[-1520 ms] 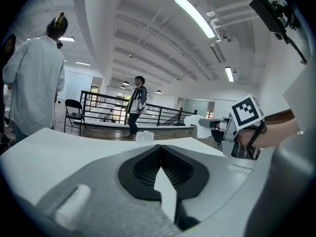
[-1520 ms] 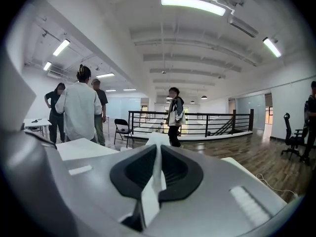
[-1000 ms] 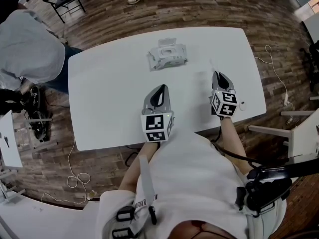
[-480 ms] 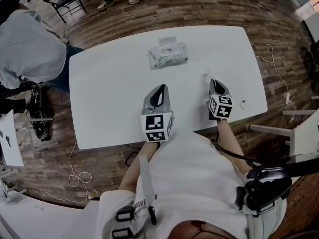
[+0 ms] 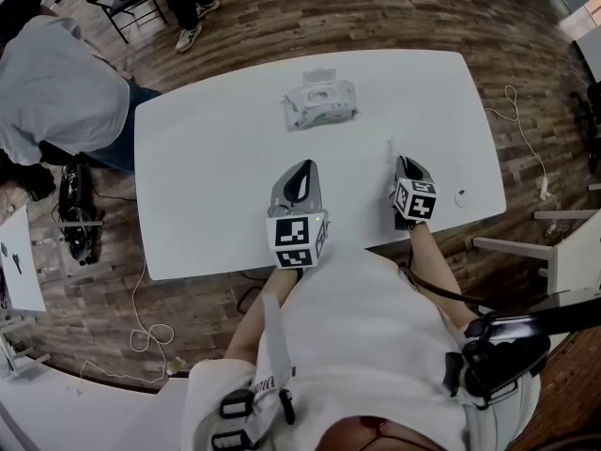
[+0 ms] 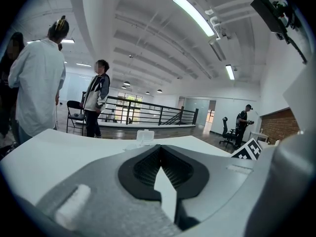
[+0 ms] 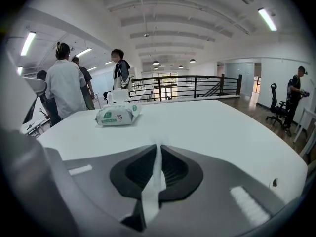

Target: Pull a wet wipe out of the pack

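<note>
Since the wet wipe (image 7: 157, 172) hangs well apart from the pack (image 5: 320, 103) and does not look joined to it, I think the pulling part is done. What is left, I'd guess, is to put the wipe down.

The right gripper (image 5: 405, 163) is on the near side of the pack, off to its right, low over the white table (image 5: 207, 177). Its jaws are pinched tight on the wipe. A thin white strip of it pokes out past the tips, toward the pack.

The left gripper (image 5: 300, 167) sits on the near side of the pack too. Its jaws are together with nothing in them.

The next move looks like a gentle one: go down a little more, then let the jaws part. The wipe is thin and floppy and may stick to the pads.

The pack is soft and white with green print. Its little flap lid stands open on the far side.
</note>
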